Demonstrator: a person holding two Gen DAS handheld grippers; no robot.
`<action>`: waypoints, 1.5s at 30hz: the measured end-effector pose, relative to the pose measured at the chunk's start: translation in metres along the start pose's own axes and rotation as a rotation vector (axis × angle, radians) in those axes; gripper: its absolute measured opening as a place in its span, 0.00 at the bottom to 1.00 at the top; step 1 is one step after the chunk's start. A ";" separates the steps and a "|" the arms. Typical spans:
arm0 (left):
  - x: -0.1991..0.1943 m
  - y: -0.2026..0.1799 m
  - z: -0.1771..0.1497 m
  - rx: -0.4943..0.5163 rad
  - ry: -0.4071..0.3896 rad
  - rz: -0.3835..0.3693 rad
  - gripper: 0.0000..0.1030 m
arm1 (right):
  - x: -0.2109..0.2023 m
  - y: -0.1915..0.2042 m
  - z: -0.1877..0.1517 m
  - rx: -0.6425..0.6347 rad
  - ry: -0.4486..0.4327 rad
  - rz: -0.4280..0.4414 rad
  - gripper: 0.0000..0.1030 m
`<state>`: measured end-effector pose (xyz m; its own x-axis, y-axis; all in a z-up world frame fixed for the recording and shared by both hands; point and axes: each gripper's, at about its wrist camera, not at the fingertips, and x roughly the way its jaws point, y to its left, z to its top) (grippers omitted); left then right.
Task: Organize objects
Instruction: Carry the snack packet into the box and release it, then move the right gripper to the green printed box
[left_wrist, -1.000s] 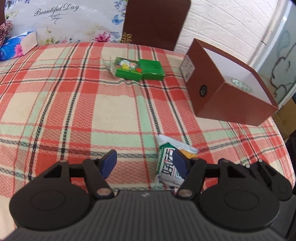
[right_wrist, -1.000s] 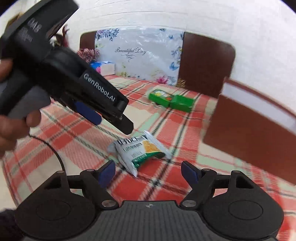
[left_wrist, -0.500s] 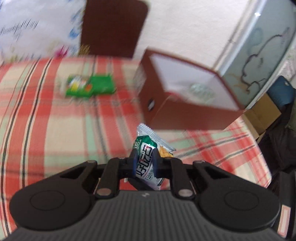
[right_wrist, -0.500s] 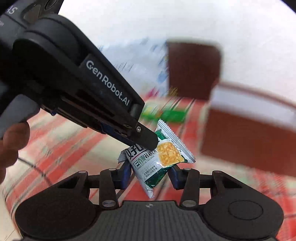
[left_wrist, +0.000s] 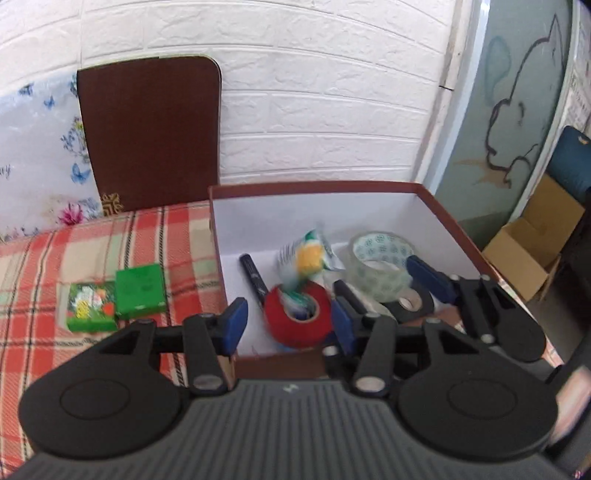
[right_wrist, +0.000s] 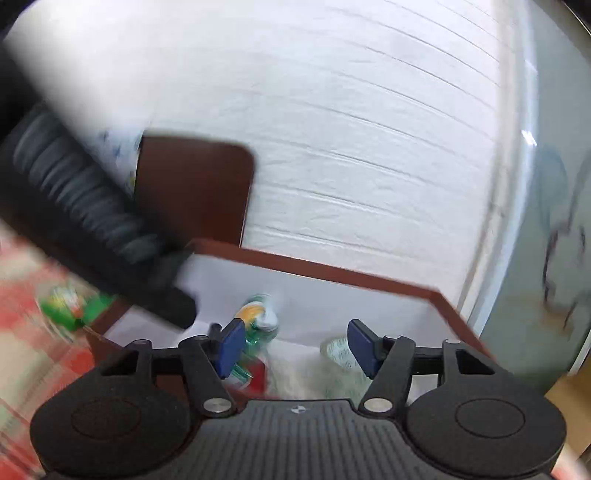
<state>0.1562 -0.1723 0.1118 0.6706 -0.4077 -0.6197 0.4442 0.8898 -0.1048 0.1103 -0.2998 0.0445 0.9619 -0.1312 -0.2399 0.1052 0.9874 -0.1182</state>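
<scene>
A green and white snack packet (left_wrist: 308, 254) is blurred in the open brown box (left_wrist: 317, 186), over a red tape roll (left_wrist: 299, 317); it also shows in the right wrist view (right_wrist: 256, 319). My left gripper (left_wrist: 286, 321) is open and empty above the box's near wall. My right gripper (right_wrist: 295, 347) is open and empty above the box (right_wrist: 332, 273). It shows in the left wrist view (left_wrist: 384, 291) beside a clear tape roll (left_wrist: 380, 262). A black marker (left_wrist: 253, 275) lies in the box.
Two green boxes (left_wrist: 114, 299) lie on the red plaid tablecloth (left_wrist: 37, 258) left of the brown box. A brown chair back (left_wrist: 147, 129) stands behind the table against the white wall. A cardboard box (left_wrist: 532, 251) sits on the floor at the right.
Both grippers held the snack packet half a second ago. They moved over the brown box and opened, and the packet has left them and is in the box.
</scene>
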 end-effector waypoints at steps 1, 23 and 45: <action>0.000 -0.001 -0.006 0.015 -0.002 0.027 0.51 | -0.011 -0.006 -0.004 0.041 -0.018 0.004 0.61; -0.013 0.089 -0.115 -0.043 0.098 0.166 0.53 | -0.060 0.061 -0.067 0.115 0.344 0.249 0.68; -0.037 0.258 -0.165 -0.262 -0.130 0.450 0.87 | 0.081 0.210 -0.010 -0.041 0.219 0.327 0.72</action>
<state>0.1475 0.1062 -0.0207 0.8358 0.0189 -0.5488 -0.0566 0.9971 -0.0518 0.2080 -0.1040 -0.0093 0.8659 0.1693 -0.4707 -0.2122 0.9764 -0.0392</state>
